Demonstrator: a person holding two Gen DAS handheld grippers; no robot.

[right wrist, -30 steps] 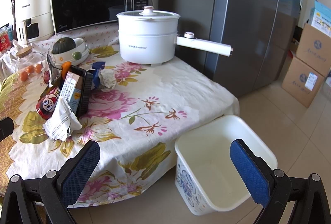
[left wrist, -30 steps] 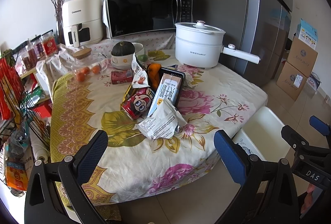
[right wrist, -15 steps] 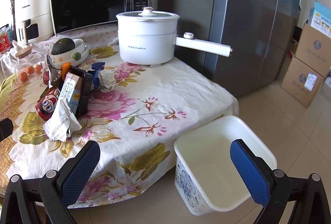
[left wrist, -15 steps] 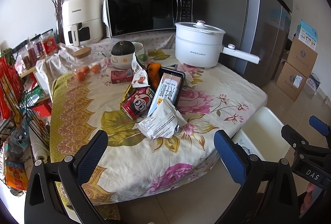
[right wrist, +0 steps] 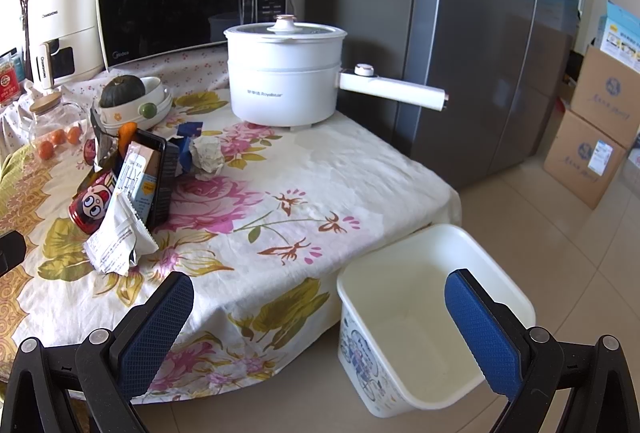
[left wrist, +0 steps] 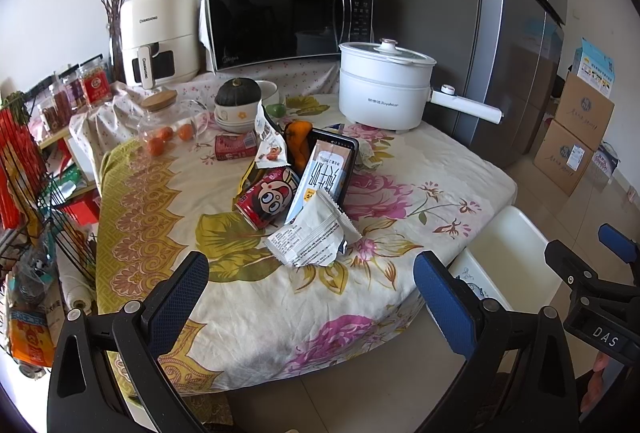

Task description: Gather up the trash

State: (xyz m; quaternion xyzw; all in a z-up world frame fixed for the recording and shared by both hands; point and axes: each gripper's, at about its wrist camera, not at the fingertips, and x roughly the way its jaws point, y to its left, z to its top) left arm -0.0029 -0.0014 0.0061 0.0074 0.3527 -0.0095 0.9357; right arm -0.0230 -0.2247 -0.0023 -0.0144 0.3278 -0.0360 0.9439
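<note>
Trash lies heaped mid-table: a white wrapper [left wrist: 314,235] [right wrist: 118,239], a red cartoon can [left wrist: 266,197] [right wrist: 90,203], a milk carton [left wrist: 322,175] [right wrist: 136,175] leaning in a black tray [left wrist: 347,153], a crumpled paper ball [right wrist: 206,155] and a torn snack packet [left wrist: 269,141]. An empty white bin [right wrist: 430,317] [left wrist: 506,253] stands on the floor at the table's right corner. My left gripper [left wrist: 312,285] is open, short of the table edge and facing the heap. My right gripper [right wrist: 318,313] is open above the floor, with the bin beyond its right finger.
A white electric pot [right wrist: 284,81] with a long handle stands at the back right, a microwave [left wrist: 288,19] and air fryer [left wrist: 158,37] behind. A bowl with a squash [left wrist: 236,101] and a glass jar [left wrist: 168,121] sit left. Fridge [right wrist: 480,33], cardboard boxes [right wrist: 588,149].
</note>
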